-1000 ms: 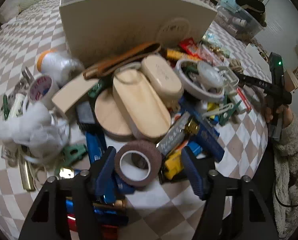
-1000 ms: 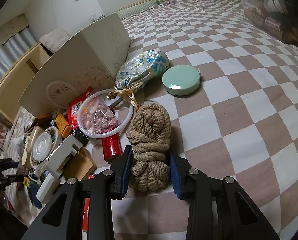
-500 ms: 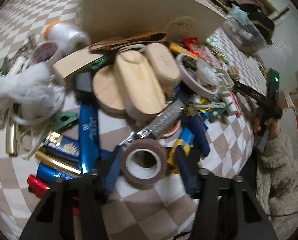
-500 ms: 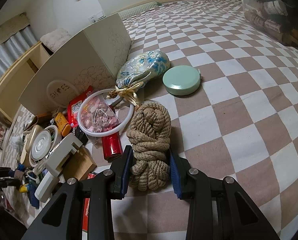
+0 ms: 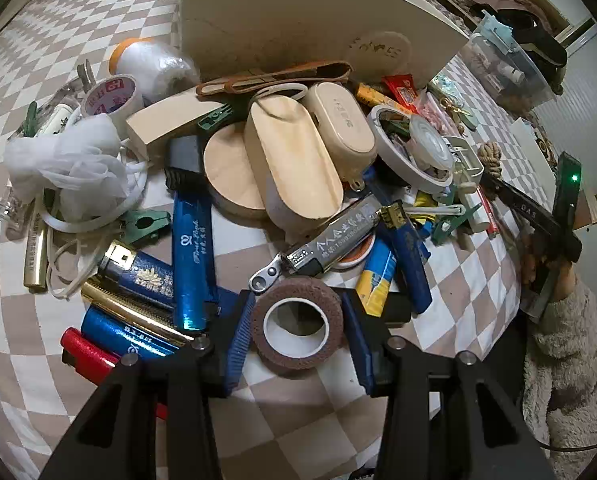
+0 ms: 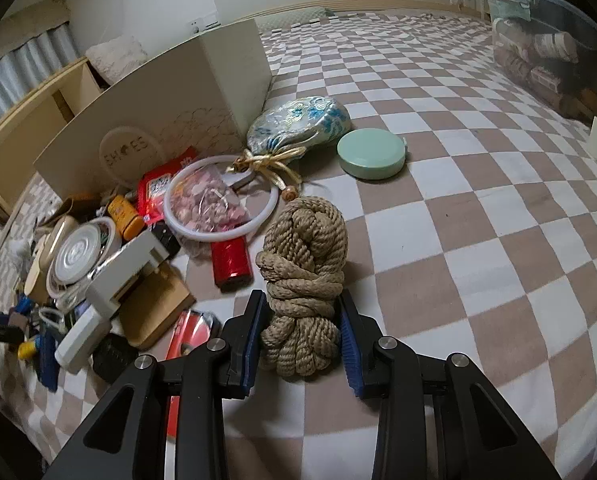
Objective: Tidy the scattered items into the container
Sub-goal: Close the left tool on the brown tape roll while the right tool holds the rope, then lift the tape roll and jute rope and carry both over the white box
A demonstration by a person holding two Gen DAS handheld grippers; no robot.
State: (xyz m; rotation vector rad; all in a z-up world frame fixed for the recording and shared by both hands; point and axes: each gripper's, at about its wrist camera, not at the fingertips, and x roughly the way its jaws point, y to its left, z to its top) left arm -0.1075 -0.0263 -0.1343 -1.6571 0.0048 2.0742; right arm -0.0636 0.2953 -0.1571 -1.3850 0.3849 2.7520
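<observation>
Both jaws already hold something, the left gripper [image 5: 297, 322] a brown tape roll [image 5: 297, 322], the right gripper [image 6: 301, 334] a rope bundle [image 6: 303, 280] lying lengthwise, and the beige box [image 5: 298, 20] stands straight ahead of the left, beyond the pile.

brown tape roll [image 5: 297, 322] flat, rope bundle [image 6: 304, 280], cream box [image 6: 170, 120]

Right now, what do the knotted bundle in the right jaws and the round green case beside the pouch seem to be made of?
The knotted bundle: coarse tan rope, likely jute or hemp, given its twisted, fuzzy, matte strands. The round green case: probably plastic, being smooth, pale mint and softly sheened, with a seam around its edge.
</observation>
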